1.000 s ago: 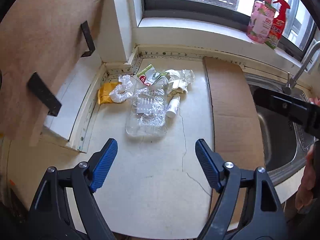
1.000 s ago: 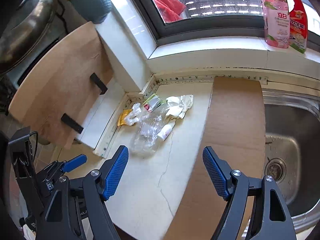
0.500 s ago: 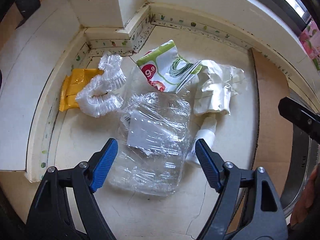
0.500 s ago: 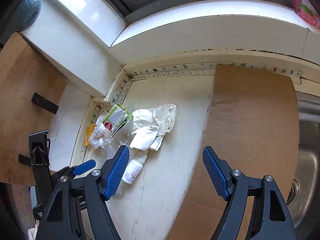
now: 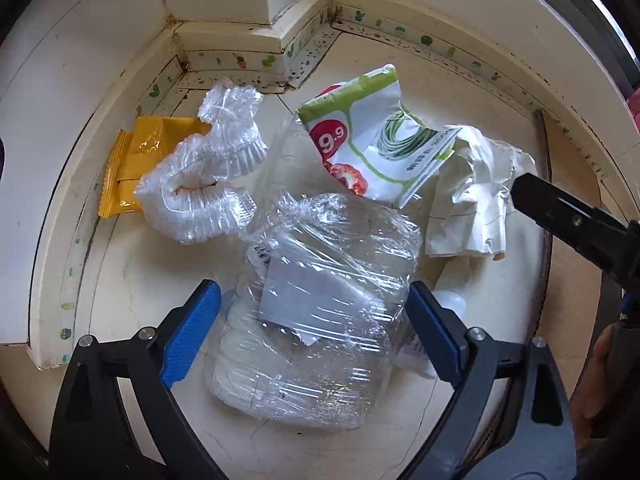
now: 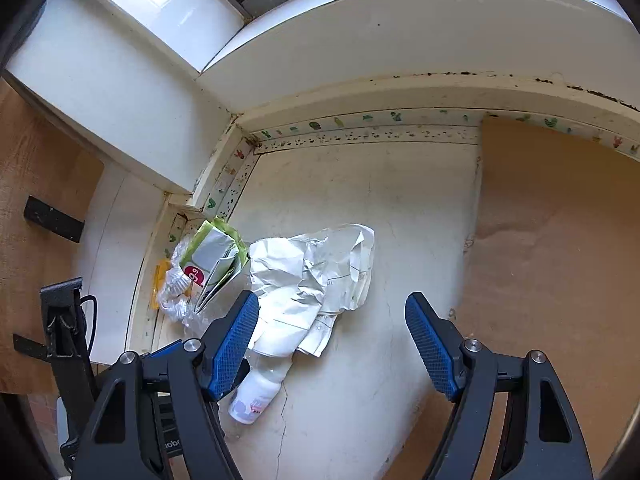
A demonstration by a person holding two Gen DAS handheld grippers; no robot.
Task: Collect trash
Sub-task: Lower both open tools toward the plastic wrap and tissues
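A pile of trash lies in the counter's corner. A clear plastic container wrapped in film (image 5: 316, 292) sits between the blue pads of my left gripper (image 5: 312, 332). Its jaws are opening and stand just off the container's sides. Behind it lie a clear crumpled plastic cap (image 5: 204, 192), a yellow wrapper (image 5: 132, 164), a green-and-white packet (image 5: 372, 148) and crumpled white paper (image 5: 476, 200). My right gripper (image 6: 332, 340) hangs open just above the paper's (image 6: 312, 280) near edge. A small white bottle (image 6: 256, 396) lies by its left finger.
A brown cardboard sheet (image 6: 560, 260) covers the counter to the right of the pile. Tiled walls and a jutting corner (image 5: 256, 36) close in the back and left. A wooden board with black brackets (image 6: 40, 208) stands far left. A hand (image 5: 600, 380) shows at the right edge.
Both grippers have come down toward the trash pile. The left one now straddles the clear container with its jaws wider. The right one has sunk over the paper and bottle.
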